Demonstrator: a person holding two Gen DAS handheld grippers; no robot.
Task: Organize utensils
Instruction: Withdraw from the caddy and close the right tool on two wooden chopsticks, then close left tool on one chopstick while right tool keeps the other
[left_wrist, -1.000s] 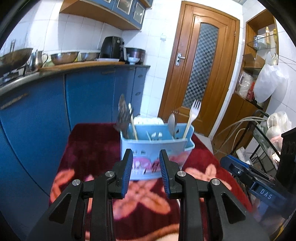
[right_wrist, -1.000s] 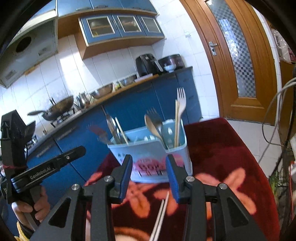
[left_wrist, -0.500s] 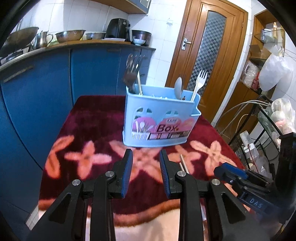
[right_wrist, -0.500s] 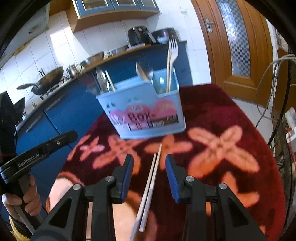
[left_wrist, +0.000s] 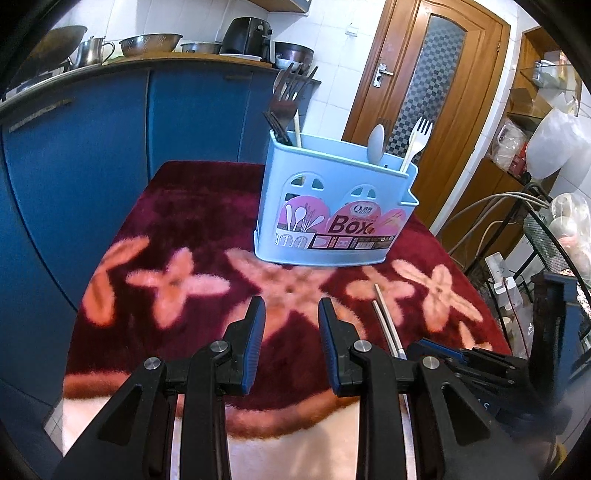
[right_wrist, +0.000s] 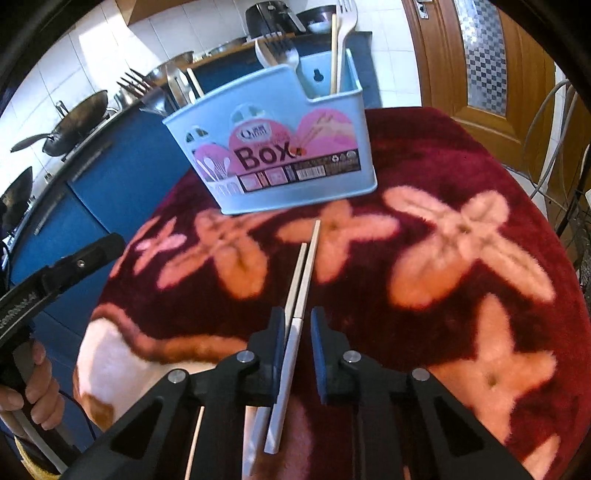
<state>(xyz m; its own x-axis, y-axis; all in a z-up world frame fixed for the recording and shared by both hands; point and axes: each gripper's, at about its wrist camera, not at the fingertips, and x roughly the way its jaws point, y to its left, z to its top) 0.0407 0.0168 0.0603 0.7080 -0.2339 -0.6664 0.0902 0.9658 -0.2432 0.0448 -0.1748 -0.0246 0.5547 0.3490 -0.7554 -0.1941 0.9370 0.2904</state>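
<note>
A pair of pale chopsticks (right_wrist: 304, 269) lies on the dark red flowered cloth (right_wrist: 443, 177), pointing toward the light blue utensil box (right_wrist: 273, 147). My right gripper (right_wrist: 297, 314) straddles their near end and its jaws are closing. The left pad touches the sticks, and a narrow gap shows at the right pad. Forks, spoons and chopsticks stand in the box (left_wrist: 332, 199). My left gripper (left_wrist: 291, 306) hovers open over the cloth left of the chopsticks (left_wrist: 386, 321), with nothing between its fingers.
Blue kitchen cabinets (left_wrist: 92, 155) run along the left and behind the table. A wooden door (left_wrist: 436, 92) and a wire rack (left_wrist: 546, 236) with bags stand to the right. The cloth's pale front border (left_wrist: 295, 435) marks the near table edge. A thin wooden stick (right_wrist: 195, 435) shows under the right gripper.
Both grippers have dropped toward the cloth and tilted down. The right gripper's jaws have come down around the chopsticks' near end and narrowed. The left gripper's gap is unchanged.
</note>
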